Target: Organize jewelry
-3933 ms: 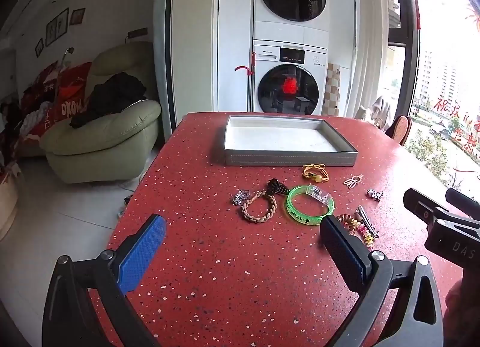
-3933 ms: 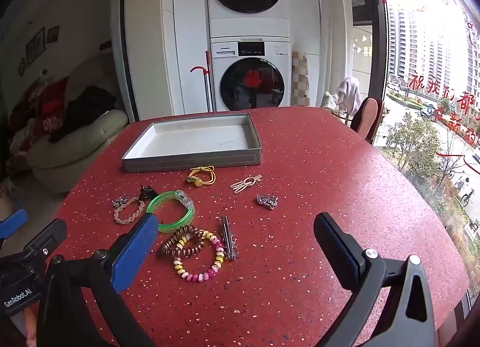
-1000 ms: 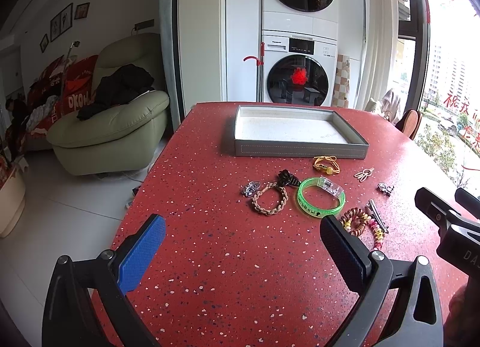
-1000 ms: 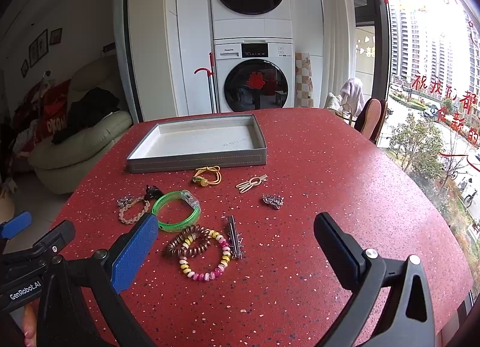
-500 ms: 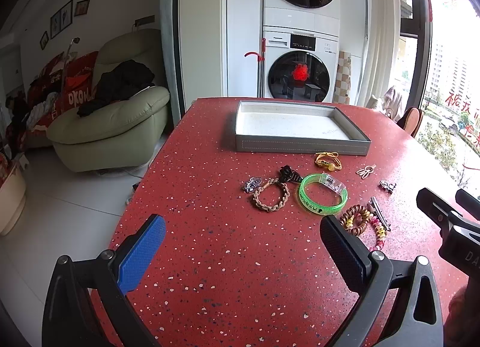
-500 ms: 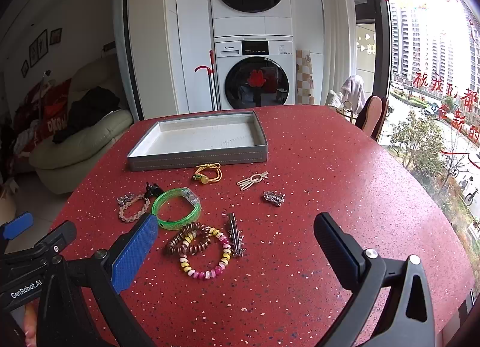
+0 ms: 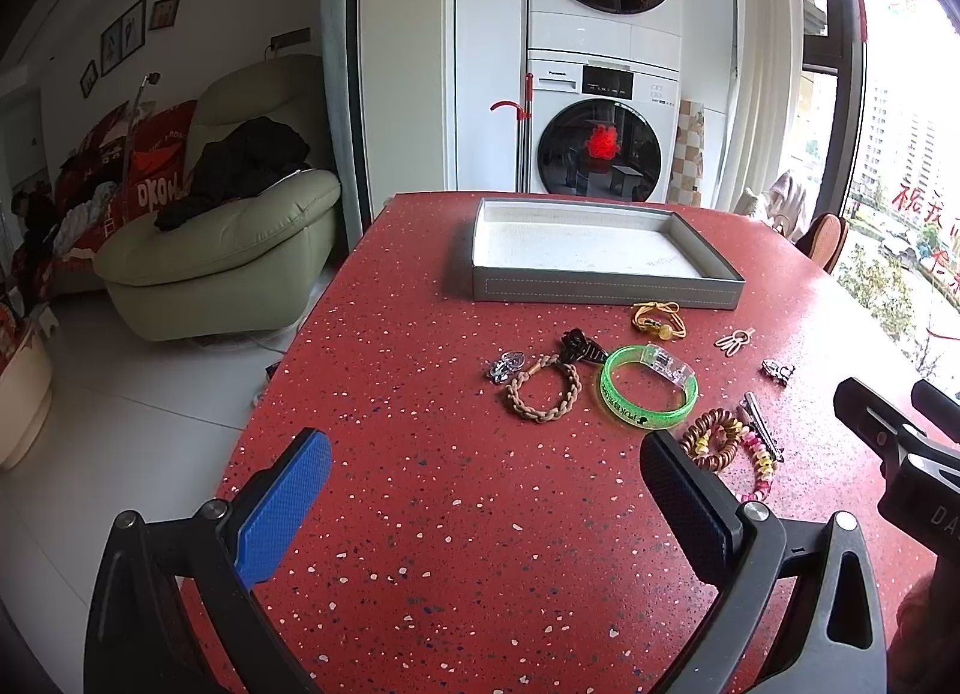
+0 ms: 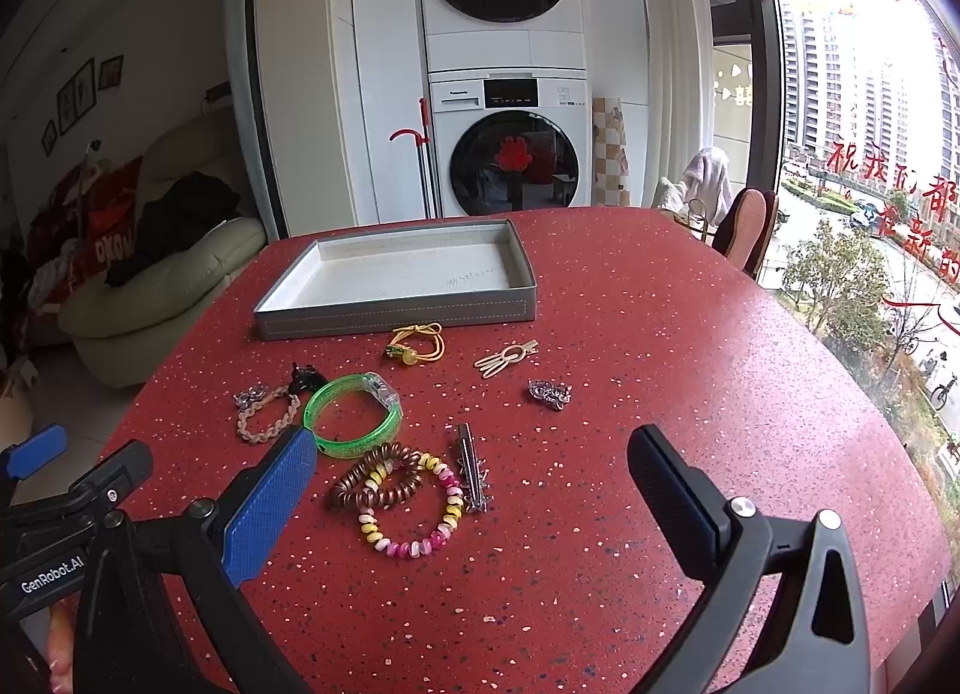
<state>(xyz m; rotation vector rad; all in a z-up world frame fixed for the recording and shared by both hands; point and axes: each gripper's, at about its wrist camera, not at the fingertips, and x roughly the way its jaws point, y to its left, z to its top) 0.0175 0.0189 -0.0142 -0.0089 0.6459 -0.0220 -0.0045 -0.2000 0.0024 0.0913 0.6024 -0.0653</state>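
On the red table [image 8: 690,346], in front of the tray [image 8: 396,315]: jewelry is lying loose, none yet in the tray.
Right gripper [image 8: 474,490]: hovering with jaws wide apart and empty, nearest the beaded bracelet [image 8: 414,541].
Left gripper [image 7: 486,490]: jaws likewise apart, holding nothing, facing the braided bracelet [image 7: 543,388] and green bangle [image 7: 648,388].
Advice: descending squarely, straddling one band only, avoiding the coiled tie [image 8: 375,478] overlapping the beads.
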